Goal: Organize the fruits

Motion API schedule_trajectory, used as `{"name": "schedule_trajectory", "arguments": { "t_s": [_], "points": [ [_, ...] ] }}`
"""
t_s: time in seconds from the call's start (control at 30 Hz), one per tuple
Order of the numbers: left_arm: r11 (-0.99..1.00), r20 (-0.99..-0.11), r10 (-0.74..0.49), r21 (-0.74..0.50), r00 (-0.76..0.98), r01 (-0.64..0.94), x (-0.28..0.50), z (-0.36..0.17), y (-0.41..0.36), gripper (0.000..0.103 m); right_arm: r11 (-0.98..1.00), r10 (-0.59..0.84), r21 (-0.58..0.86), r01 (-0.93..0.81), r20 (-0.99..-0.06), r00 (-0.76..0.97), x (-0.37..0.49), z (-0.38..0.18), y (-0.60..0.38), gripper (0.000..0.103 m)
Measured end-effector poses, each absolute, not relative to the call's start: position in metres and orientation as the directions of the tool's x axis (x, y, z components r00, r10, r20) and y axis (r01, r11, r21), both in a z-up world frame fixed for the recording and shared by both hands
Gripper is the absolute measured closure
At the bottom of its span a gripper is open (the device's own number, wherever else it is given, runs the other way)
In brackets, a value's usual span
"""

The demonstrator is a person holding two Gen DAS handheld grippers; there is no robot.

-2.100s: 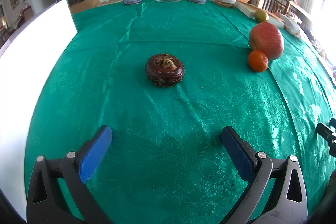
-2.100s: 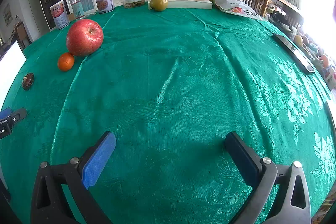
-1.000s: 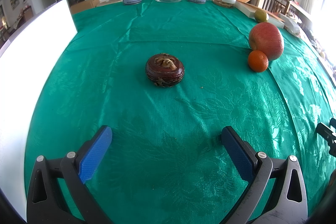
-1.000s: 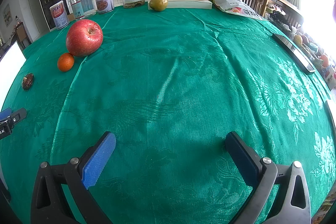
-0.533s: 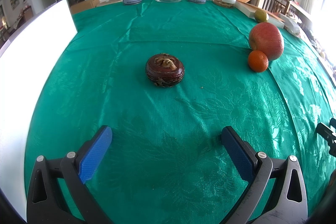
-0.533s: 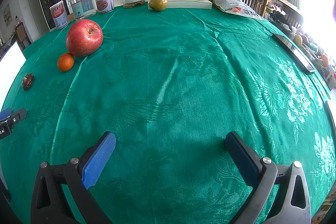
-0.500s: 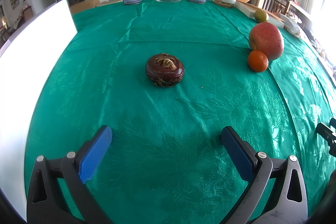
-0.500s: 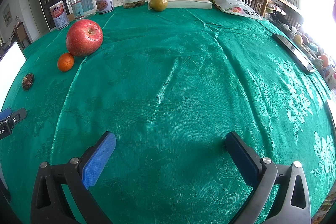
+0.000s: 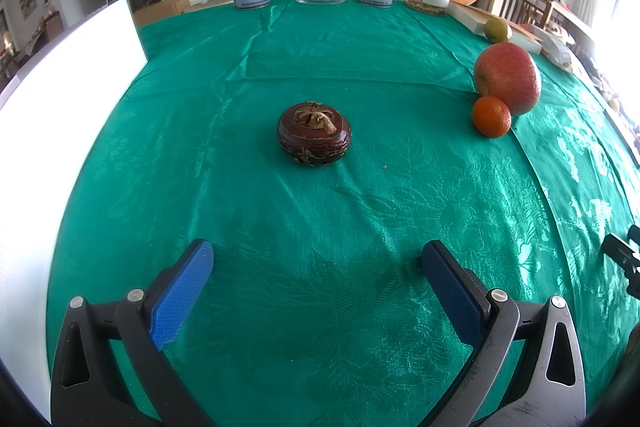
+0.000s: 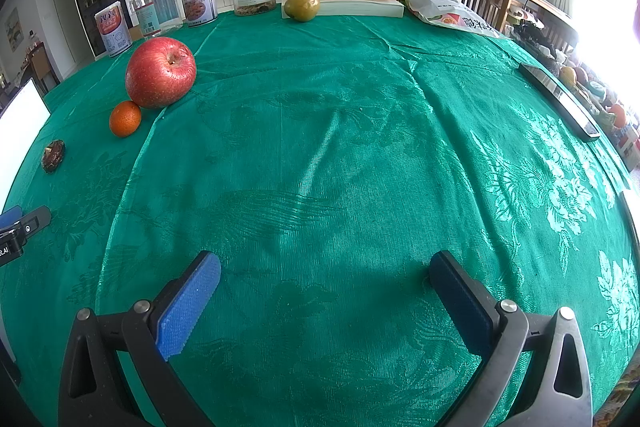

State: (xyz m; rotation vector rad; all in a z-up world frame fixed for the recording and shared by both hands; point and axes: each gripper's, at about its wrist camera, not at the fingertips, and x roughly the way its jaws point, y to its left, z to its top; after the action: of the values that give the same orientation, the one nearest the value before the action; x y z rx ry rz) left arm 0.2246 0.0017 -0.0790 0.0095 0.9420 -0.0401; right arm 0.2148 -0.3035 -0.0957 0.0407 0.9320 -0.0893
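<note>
The dark brown fruit (image 9: 314,132) was seen straight ahead of the left gripper (image 9: 318,269), whose jaws were spread and empty, with bare green cloth between. The right gripper (image 10: 325,285), likewise released, was farther off. An apple (image 9: 507,78) and a touching orange (image 9: 491,116) lay toward the desk's right edge

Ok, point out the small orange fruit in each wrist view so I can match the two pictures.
Left wrist view: the small orange fruit sits right of centre on the green cloth, in front of the red apple.
Right wrist view: the same fruit sits at the left, below and left of the apple.
Shared landmark: the red apple right beside it.
</note>
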Motion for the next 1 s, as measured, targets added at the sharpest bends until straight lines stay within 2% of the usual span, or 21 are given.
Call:
{"name": "schedule_trajectory", "arguments": {
  "t_s": [0.6, 0.7, 0.8, 0.9, 1.0],
  "points": [
    [0.999, -0.811, -0.031, -0.008, 0.585, 0.042, 0.223, -0.079, 0.002, 0.000, 0.996, -0.059, -0.003, 0.095, -0.803, 0.593, 0.215, -0.096, -0.304, 0.000],
    [0.990, -0.857, -0.089, -0.021, 0.508, 0.138, 0.220, -0.075, 0.004, 0.001, 0.996, -0.059, -0.003, 0.095, -0.803, 0.593, 0.215, -0.096, -0.303, 0.000],
    [0.976, -0.840, -0.207, -0.143, 0.501, 0.164, 0.231, -0.062, 0.019, 0.001, 0.996, -0.059, -0.003, 0.095, -0.803, 0.593, 0.215, -0.096, -0.303, 0.000],
    [0.977, -0.826, -0.207, -0.146, 0.525, 0.156, 0.254, -0.050, 0.022, 0.001, 0.995, -0.059, -0.003, 0.095, -0.803, 0.593, 0.215, -0.096, -0.303, 0.000],
    [0.980, -0.827, -0.173, -0.091, 0.536, 0.176, 0.277, -0.055, 0.010, 0.002, 0.995, -0.059, -0.003, 0.095, -0.803, 0.593, 0.215, -0.096, -0.303, 0.000]
  ]
}}
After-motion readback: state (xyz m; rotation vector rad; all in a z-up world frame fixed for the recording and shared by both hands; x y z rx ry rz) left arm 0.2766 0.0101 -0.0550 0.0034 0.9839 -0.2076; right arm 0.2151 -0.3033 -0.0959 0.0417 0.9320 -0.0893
